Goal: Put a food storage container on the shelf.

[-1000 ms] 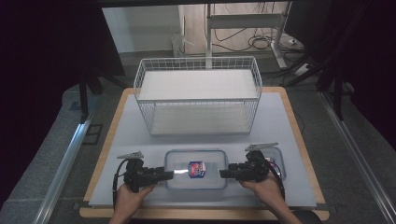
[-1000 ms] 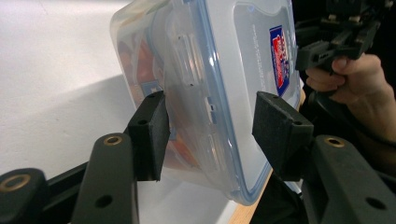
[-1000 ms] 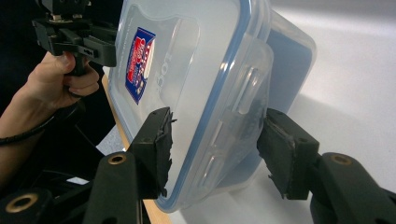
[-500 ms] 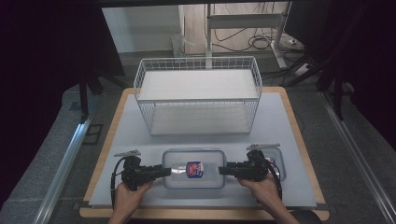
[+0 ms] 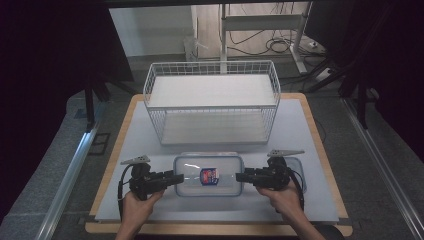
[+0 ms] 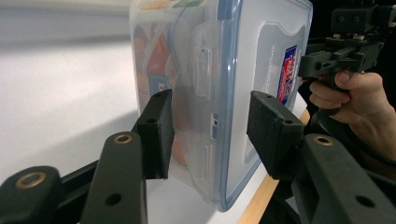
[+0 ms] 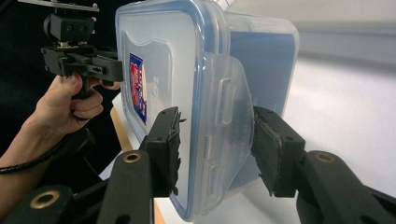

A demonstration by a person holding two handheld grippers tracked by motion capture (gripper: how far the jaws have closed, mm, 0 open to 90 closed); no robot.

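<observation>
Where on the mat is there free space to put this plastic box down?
Bare mat lies left of the wire basket and right of it, plus the strip along the near edge in front of the lidded box. It is crowded near centre, where the left gripper, right gripper and a second container sit.

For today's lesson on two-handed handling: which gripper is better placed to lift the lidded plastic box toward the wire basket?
Neither alone. The left gripper clamps the box at its left end, the right gripper at its right end, so they are evenly placed. A joint lift toward the wire basket looks likeliest.
</observation>
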